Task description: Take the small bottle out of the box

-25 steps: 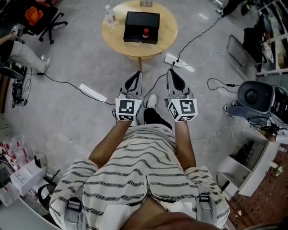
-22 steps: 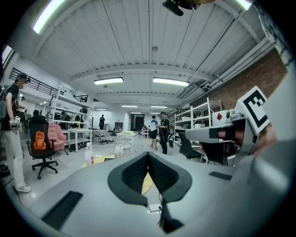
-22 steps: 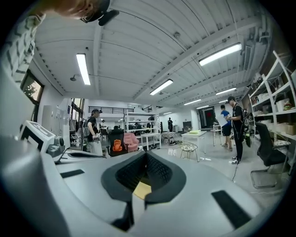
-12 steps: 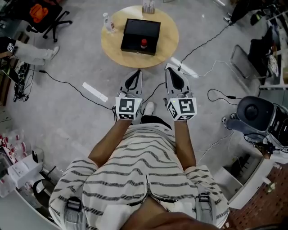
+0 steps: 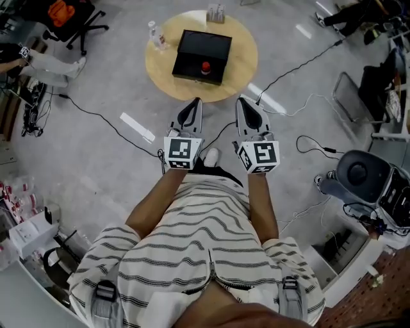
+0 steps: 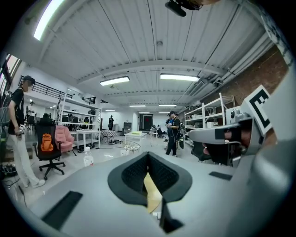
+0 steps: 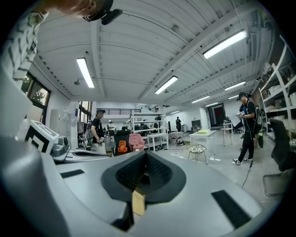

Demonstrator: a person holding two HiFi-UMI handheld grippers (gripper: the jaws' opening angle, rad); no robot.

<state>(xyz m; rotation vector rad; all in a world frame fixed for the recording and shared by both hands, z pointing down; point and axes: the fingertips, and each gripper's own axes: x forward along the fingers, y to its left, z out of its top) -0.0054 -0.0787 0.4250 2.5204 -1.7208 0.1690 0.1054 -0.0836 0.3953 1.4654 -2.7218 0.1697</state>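
Observation:
A black open box [image 5: 192, 48] lies on a round wooden table [image 5: 243, 64] at the top of the head view. Inside it, near its front edge, stands a small bottle with a red cap [image 5: 206, 66]. My left gripper [image 5: 198, 101] and right gripper [image 5: 241, 100] are held side by side in front of my body, pointing at the table, with their tips over its near edge in the picture. Both are shut and hold nothing. In the left gripper view the left gripper's [image 6: 148, 155] jaws meet, as do the right gripper's [image 7: 145, 155] in the right gripper view.
A clear plastic bottle [image 5: 154, 35] stands on the table left of the box, and a small holder [image 5: 216, 13] at its far edge. Cables [image 5: 96, 115] and a white power strip [image 5: 138, 127] lie on the floor. An office chair [image 5: 73, 13] is far left.
The table with the box has drawn nearer to both grippers in the head view. The grippers keep their side-by-side pose, both shut.

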